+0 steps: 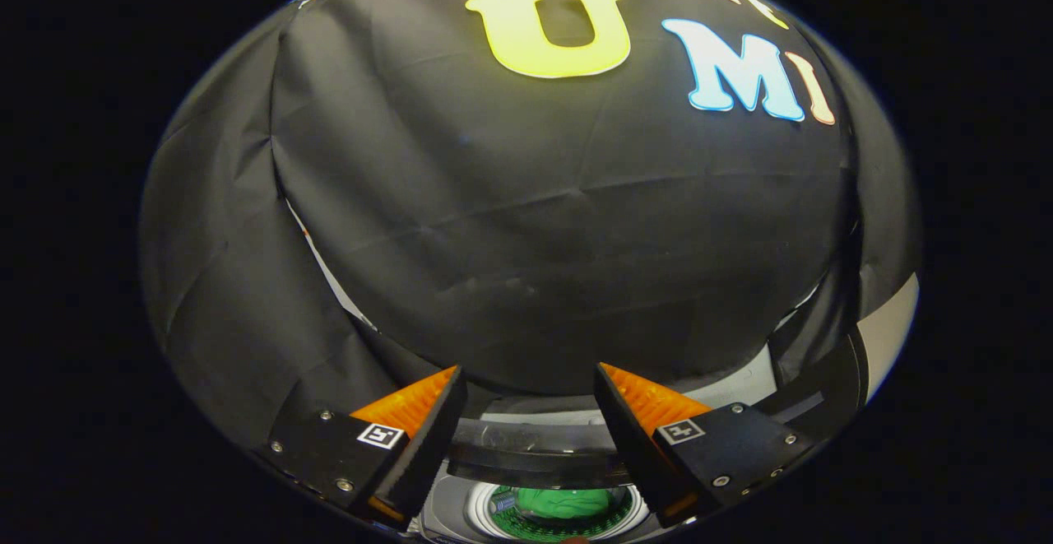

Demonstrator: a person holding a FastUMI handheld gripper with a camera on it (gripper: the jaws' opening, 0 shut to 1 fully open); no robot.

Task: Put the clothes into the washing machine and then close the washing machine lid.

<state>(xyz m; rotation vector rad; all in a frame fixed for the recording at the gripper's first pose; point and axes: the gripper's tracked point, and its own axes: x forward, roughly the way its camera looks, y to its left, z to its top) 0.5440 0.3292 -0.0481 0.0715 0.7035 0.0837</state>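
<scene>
Washing machine (461,519) sits low between the fingers, drum open. Its dark lid (535,453) stands raised at the back edge of the opening, just ahead of the fingertips. Green clothes (568,501) lie inside the drum. Gripper (531,392) spread wide, holding nothing. Judgement: loading done, closing step in hand; next, bring the fingers onto the lid's top edge and push it down.

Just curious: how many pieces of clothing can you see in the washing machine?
1: a green garment inside the washing machine drum, below and between the open claw's fingers. Others may be hidden beneath.
</scene>
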